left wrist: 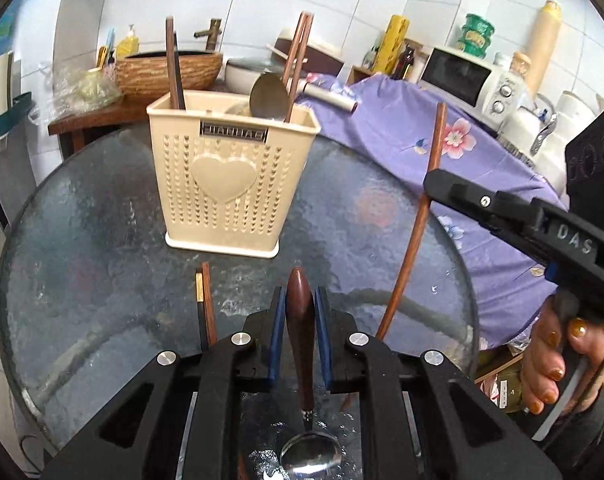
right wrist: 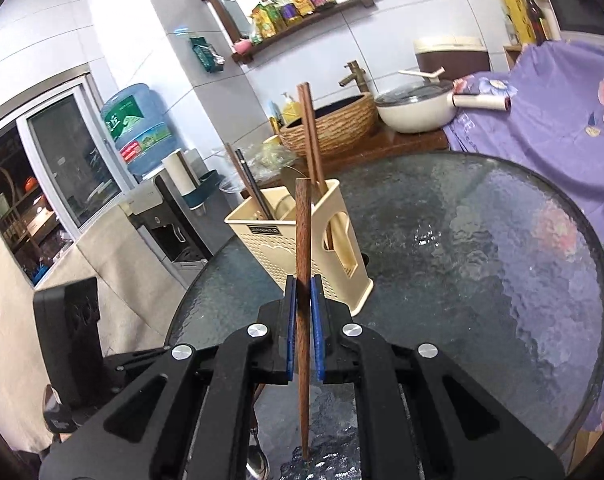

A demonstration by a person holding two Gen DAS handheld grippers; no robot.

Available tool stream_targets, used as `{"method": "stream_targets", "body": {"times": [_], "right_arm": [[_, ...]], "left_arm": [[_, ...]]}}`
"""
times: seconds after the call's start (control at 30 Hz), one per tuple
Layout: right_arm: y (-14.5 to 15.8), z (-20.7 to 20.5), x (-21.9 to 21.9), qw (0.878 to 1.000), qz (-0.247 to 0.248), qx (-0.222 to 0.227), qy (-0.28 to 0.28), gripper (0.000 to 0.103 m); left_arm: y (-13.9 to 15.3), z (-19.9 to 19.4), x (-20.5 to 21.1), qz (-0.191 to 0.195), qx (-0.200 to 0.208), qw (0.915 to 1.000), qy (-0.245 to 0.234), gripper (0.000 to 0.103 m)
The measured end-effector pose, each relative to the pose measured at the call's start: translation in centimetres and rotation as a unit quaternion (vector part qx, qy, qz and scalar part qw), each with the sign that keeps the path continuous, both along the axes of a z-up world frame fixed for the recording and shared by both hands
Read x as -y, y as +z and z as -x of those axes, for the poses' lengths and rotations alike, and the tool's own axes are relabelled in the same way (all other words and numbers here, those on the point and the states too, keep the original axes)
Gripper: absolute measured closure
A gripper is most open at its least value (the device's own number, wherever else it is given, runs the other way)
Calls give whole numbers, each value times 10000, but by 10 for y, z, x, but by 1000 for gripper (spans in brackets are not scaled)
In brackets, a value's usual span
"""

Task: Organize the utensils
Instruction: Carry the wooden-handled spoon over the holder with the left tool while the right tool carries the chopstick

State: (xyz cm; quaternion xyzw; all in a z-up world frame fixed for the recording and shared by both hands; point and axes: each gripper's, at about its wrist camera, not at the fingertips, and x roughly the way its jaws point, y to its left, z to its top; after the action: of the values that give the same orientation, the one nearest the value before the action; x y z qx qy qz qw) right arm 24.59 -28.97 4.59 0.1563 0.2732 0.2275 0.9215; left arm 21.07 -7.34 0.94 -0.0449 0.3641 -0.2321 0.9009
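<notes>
On the round glass table (left wrist: 102, 208) stands a beige utensil holder (left wrist: 230, 184) with a heart on its front, already holding chopsticks (left wrist: 298, 46) and a spoon (bowl up). Just in front of it, the left gripper (left wrist: 300, 332) has its blue pads (left wrist: 278, 332) narrowed around the dark wooden handle of a spoon (left wrist: 300, 320), whose metal bowl lies low on the glass; whether the pads press firmly is hard to tell. Two more sticks (left wrist: 205, 304) lie on the glass to its left. The right gripper (right wrist: 303, 328) is clamped on a single brown chopstick (right wrist: 303, 240), held nearly upright above the table, near the holder.
</notes>
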Motion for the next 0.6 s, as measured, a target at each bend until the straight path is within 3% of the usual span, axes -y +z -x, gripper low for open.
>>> {"method": "stream_targets", "body": {"times": [0.6], "right_arm": [[25, 9, -11, 9991, 254, 299, 161, 95]], "left_arm": [[29, 12, -9, 90, 469, 9989, -44, 89]]}}
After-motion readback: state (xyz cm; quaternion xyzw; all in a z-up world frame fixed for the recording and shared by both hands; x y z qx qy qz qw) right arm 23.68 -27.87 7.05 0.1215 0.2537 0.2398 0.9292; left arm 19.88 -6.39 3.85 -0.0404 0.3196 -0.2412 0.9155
